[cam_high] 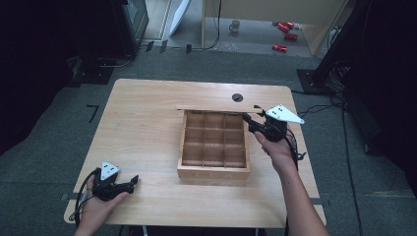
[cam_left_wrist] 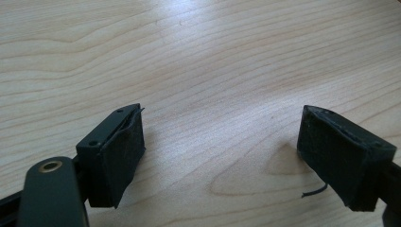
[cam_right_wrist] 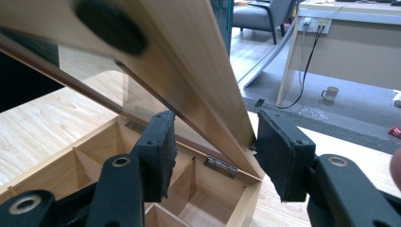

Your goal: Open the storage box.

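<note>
Lid [cam_right_wrist: 189, 71] of the box [cam_high: 213, 169] stands raised between the right hand-held gripper [cam_right_wrist: 215, 156] jaws.

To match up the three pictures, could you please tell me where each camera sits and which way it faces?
High view: above the table's near side, looking forward and down on the table, the box, both forearms.
Left gripper view: on the left gripper, facing bare tabletop between open jaws.
Right gripper view: on the right gripper, its jaws either side of the raised lid.
Shared: the box and lid appear in the high and right gripper views.
</note>
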Available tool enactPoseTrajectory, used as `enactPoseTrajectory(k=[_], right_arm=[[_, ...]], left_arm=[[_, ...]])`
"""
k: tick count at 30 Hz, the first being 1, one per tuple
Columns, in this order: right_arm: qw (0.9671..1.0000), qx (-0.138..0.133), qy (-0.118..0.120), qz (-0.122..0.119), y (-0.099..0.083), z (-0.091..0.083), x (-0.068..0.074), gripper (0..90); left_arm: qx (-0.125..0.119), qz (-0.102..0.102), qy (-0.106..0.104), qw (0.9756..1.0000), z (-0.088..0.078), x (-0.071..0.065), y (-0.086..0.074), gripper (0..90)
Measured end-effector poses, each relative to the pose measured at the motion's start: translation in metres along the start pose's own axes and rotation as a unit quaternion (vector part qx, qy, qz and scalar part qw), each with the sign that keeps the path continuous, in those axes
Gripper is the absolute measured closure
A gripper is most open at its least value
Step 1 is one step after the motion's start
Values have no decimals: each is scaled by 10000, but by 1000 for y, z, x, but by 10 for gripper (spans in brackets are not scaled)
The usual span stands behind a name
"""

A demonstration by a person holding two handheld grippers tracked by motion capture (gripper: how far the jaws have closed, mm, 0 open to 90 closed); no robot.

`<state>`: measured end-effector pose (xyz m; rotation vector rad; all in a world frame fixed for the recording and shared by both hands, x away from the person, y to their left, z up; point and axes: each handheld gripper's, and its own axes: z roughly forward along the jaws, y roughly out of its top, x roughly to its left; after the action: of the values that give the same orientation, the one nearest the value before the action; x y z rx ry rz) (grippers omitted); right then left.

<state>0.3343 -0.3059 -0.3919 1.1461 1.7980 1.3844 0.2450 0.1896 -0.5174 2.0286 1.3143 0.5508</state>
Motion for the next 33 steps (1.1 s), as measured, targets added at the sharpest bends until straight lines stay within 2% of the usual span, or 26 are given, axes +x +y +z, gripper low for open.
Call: enactPoseTrajectory(k=[8, 16, 20, 22, 27, 33], right_arm=[[9998, 168, -85, -73, -2, 16, -6, 493], [9999, 83, -16, 67, 1, 28, -16, 496], [9999, 122, 30, 13, 2, 34, -20, 496], [9998, 160, 58, -122, 2, 40, -21, 501], [9999, 148, -14, -44, 4, 45, -22, 505], [9999, 121, 2, 12, 8, 51, -30, 560]], left_arm=[[-8, -22, -16, 10000, 0, 0, 0, 163], [-11, -35, -30, 10000, 0, 1, 0, 163], [-7, -33, -34, 10000, 0, 1, 0, 163], [-16, -41, -42, 10000, 0, 1, 0, 163], [-19, -52, -49, 10000, 0, 1, 0, 163], [-21, -61, -62, 10000, 0, 1, 0, 163]])
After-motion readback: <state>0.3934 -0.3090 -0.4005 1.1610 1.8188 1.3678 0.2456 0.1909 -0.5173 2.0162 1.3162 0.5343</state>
